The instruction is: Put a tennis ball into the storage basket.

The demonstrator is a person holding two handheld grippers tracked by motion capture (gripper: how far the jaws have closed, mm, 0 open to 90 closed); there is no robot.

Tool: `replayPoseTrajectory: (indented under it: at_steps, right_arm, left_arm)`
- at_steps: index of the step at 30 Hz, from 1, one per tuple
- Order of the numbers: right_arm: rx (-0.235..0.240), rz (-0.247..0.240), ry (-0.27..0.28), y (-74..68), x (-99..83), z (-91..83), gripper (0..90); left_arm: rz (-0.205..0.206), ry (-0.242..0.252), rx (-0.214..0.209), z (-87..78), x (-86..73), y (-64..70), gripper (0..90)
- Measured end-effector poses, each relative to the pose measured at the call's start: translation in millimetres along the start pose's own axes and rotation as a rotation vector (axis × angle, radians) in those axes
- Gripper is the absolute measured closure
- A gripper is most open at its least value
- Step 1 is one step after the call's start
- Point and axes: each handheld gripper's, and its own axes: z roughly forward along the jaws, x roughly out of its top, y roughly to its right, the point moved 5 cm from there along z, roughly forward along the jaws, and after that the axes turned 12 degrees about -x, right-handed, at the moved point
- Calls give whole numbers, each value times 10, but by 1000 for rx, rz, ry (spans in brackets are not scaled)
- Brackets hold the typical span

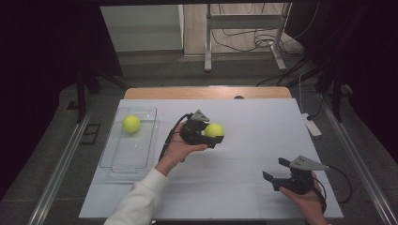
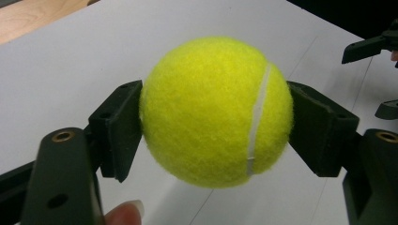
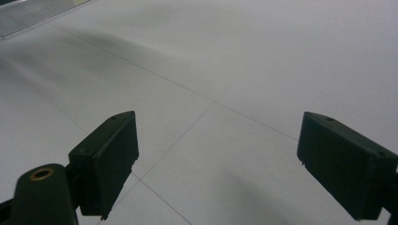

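Two yellow tennis balls, no readable print: one (image 2: 216, 110) pinched by left gripper (image 1: 206, 133) fingers, one (image 1: 131, 123) in clear tray (image 1: 117, 161); right gripper (image 1: 278, 174) fingers spread.

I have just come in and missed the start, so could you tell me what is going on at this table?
A person is handling tennis balls with two hand-held grippers. The left gripper is shut on a tennis ball, held above the white table. A second tennis ball lies in the clear tray at the table's left side. The right gripper is open and holds nothing, near the table's front right.
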Motion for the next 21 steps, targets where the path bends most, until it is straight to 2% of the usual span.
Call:
replayPoseTrajectory:
  at_steps: [21]
  right_arm:
    - [-4, 1, -1, -7, -2, 1, 134]
  left_arm:
    - [27, 48, 25, -301, -41, 65, 262]
